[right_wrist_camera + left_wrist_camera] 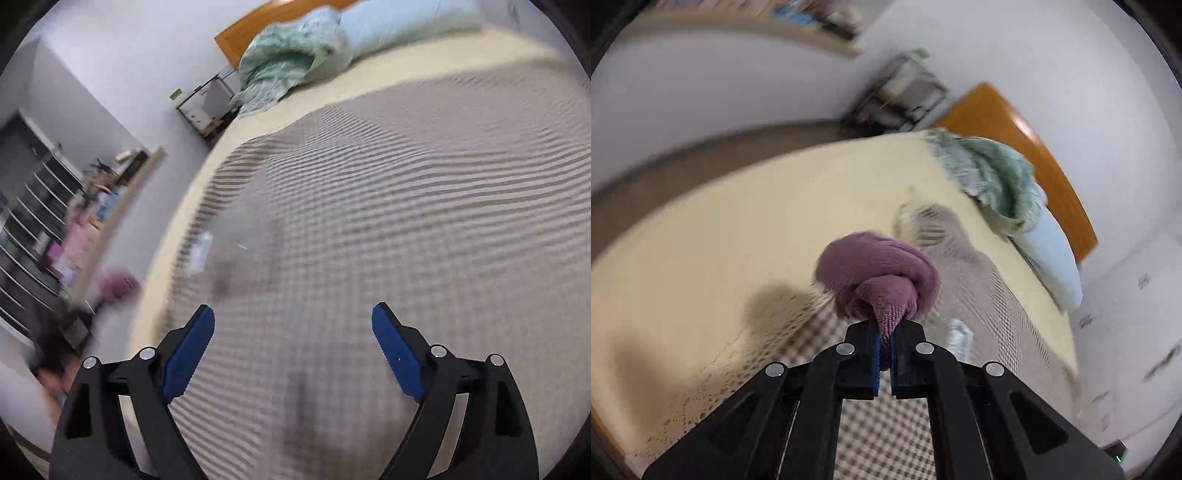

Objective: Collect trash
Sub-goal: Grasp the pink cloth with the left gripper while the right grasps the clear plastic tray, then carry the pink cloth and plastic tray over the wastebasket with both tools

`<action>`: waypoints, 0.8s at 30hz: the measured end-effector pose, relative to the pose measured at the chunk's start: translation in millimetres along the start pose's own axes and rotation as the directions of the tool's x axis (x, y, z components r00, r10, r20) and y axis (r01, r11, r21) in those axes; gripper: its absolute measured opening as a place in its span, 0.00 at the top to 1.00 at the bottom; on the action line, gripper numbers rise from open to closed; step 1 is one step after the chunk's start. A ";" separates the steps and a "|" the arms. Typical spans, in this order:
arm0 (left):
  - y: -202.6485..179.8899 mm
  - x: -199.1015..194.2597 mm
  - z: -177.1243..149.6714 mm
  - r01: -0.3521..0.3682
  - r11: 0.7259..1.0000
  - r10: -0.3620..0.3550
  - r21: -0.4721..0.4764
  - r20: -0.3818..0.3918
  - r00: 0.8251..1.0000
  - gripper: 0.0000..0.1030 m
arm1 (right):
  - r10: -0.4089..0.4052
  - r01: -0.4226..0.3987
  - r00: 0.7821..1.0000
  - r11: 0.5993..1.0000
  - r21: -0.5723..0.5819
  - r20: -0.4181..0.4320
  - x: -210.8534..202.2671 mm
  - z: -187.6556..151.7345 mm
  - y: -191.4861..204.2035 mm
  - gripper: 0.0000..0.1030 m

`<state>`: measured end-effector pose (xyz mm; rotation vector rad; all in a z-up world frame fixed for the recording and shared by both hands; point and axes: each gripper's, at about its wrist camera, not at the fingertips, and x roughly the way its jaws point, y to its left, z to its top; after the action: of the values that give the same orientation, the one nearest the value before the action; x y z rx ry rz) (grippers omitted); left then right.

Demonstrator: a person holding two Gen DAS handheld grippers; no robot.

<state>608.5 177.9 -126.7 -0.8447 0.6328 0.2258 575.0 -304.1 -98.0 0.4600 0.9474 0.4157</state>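
Note:
My left gripper is shut on a tail of a purple knitted bundle, which hangs ahead of the fingers above the bed. A crumpled clear plastic piece lies on the checked blanket just right of that gripper. In the right wrist view my right gripper stands wide open over the checked blanket with nothing between its blue pads. The clear plastic piece and a small white sliver lie ahead and left of it. A blurred purple shape shows beyond the bed's left edge.
The bed has a cream sheet, a fluffy green blanket, a pale blue pillow and a wooden headboard. A nightstand stands by the headboard. Cluttered shelves line the left wall.

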 end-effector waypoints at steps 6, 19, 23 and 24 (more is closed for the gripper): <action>28.9 20.1 6.6 0.008 0.998 -0.010 -0.065 -0.029 1.000 0.99 | 0.012 -0.003 0.994 0.997 0.076 -0.113 100.5 36.9 28.9 0.19; 10.4 40.4 -2.4 0.049 0.999 -0.048 0.004 -0.096 0.994 0.99 | 0.020 -0.017 0.997 0.999 0.038 -0.075 109.8 29.4 59.8 0.69; -26.8 32.1 -11.5 0.136 0.989 -0.129 0.059 -0.107 0.986 0.99 | -0.073 0.074 0.996 0.997 -0.021 0.049 45.9 30.8 59.9 0.74; -48.4 32.2 -20.2 0.185 0.976 -0.172 0.111 -0.119 0.978 0.99 | -0.097 0.099 0.993 0.995 -0.031 0.073 30.9 30.3 55.8 0.75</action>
<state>646.1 129.1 -125.8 -0.7943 0.6615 -0.0222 609.0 -247.3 -73.1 0.3926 0.8887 0.3244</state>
